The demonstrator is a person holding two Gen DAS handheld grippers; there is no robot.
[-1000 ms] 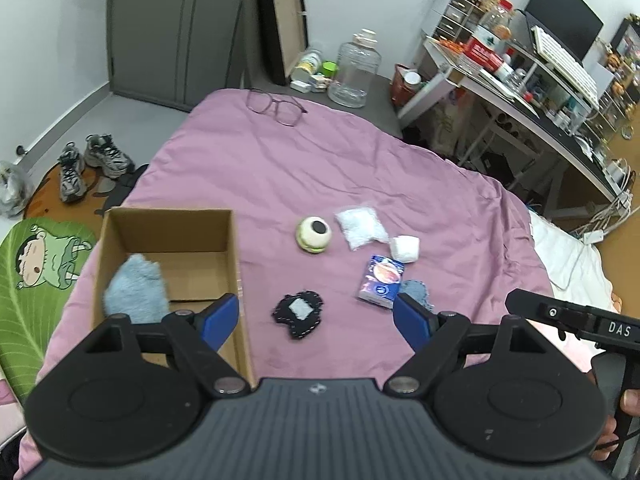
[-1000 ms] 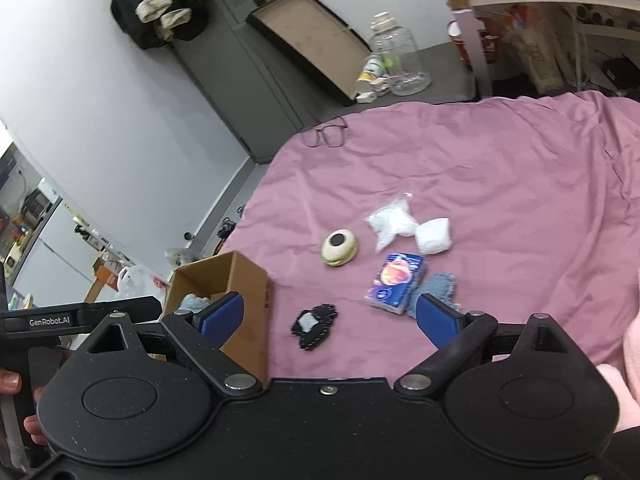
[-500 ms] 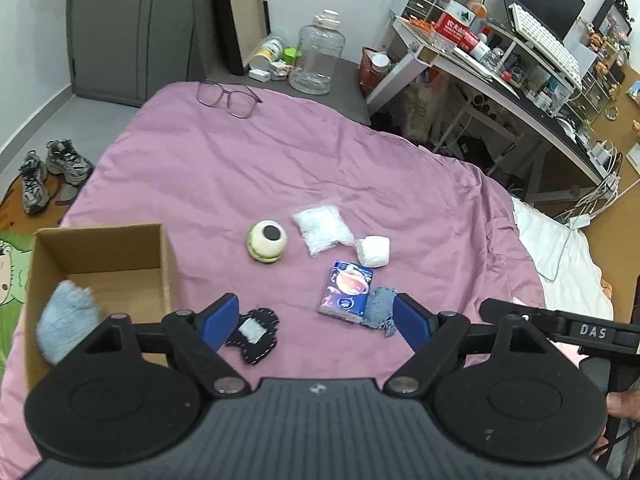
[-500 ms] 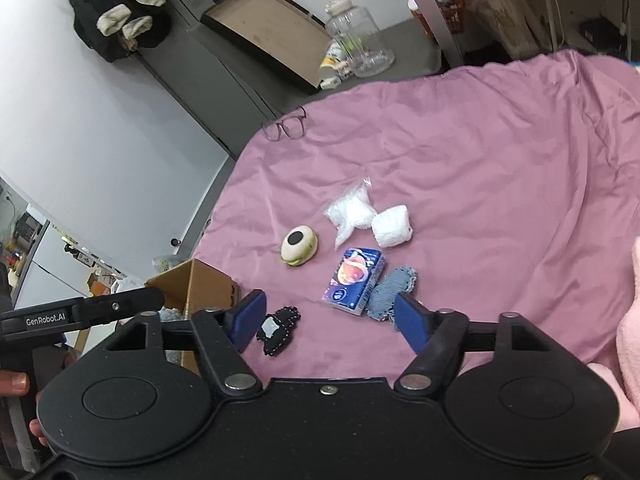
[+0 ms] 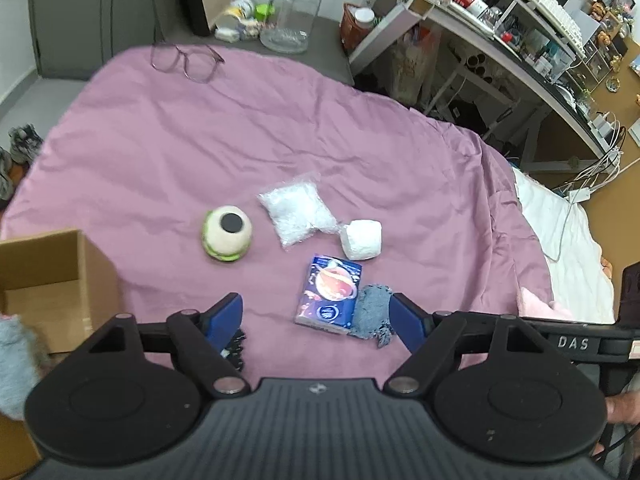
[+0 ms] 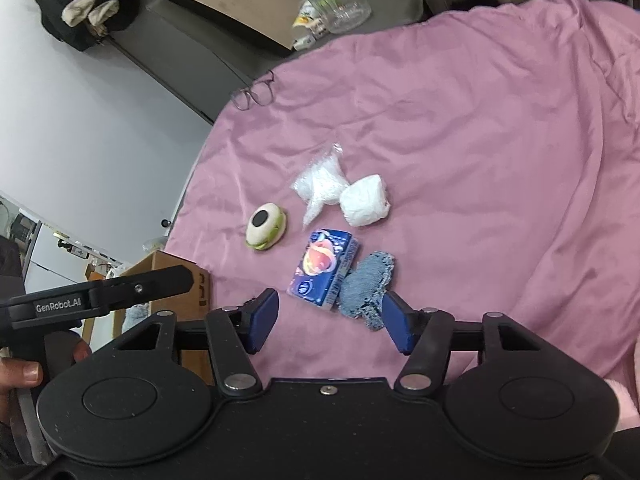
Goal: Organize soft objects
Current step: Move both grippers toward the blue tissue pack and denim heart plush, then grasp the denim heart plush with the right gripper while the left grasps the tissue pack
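Observation:
On the pink bedspread point(image 5: 200, 140) lie a cream and green plush ball point(image 5: 227, 232), a clear bag of white filling point(image 5: 297, 210), a white wrapped bundle point(image 5: 361, 239), a blue tissue pack point(image 5: 330, 294) and a grey-blue cloth point(image 5: 372, 314). A black patch point(image 5: 236, 346) lies partly hidden under my left finger. My left gripper point(image 5: 318, 318) is open and empty, just short of the tissue pack. My right gripper point(image 6: 328, 320) is open and empty, close to the tissue pack point(image 6: 324, 274) and cloth point(image 6: 366, 284). A cardboard box point(image 5: 48, 280) at the left holds a grey fluffy item point(image 5: 16, 360).
Glasses point(image 5: 186, 60) lie at the bed's far edge. A glass jar point(image 5: 294, 12) stands on the floor beyond. A cluttered desk point(image 5: 500, 40) is at the right. A white sheet and pink fabric point(image 5: 560, 240) lie at the bed's right side.
Both grippers have moved forward and to the right, toward the tissue pack and cloth. The box has slid to the left edge of the left wrist view. Both stay open.

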